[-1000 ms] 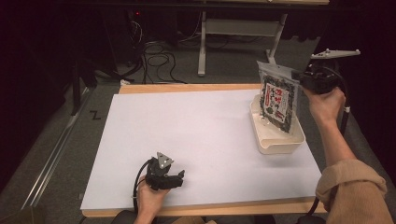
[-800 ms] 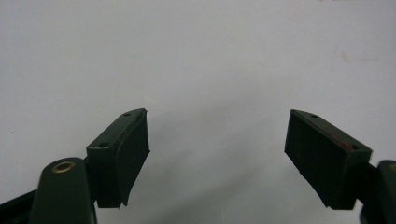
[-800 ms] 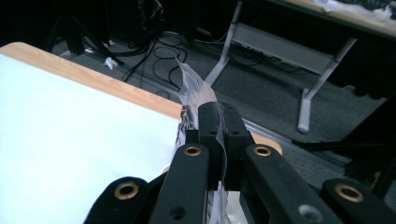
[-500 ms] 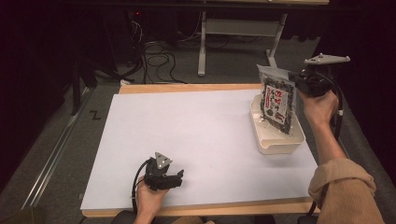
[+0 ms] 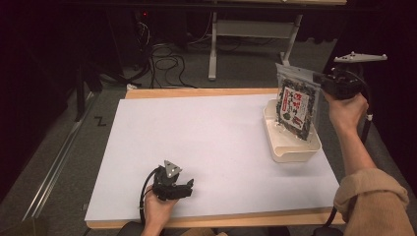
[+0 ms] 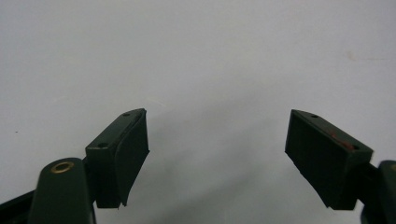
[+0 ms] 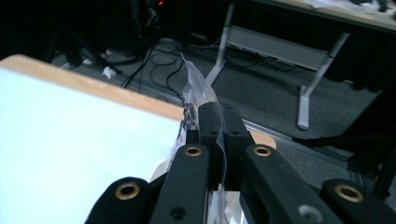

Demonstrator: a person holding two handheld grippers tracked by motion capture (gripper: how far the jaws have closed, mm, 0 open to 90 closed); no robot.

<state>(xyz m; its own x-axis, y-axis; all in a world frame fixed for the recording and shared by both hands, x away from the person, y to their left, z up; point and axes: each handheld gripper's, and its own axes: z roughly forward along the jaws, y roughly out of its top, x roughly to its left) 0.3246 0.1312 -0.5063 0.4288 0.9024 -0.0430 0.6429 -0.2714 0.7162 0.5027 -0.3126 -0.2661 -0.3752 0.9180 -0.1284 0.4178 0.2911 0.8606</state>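
Lifted slightly above the tray (image 5: 290,155), the bag (image 5: 296,103) is clenched by the right gripper (image 5: 322,83); left gripper (image 5: 189,189) released, idle; removal judged underway.

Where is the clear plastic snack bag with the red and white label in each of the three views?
High view: the clear plastic snack bag with the red and white label hangs at the right, over the cream plastic tray, pinched by the right gripper.
Left gripper view: open jaws over the white table sheet, no bag.
Right gripper view: the bag is seen edge-on at centre, clamped between the jaws.
Shared landmark: the white table sheet.
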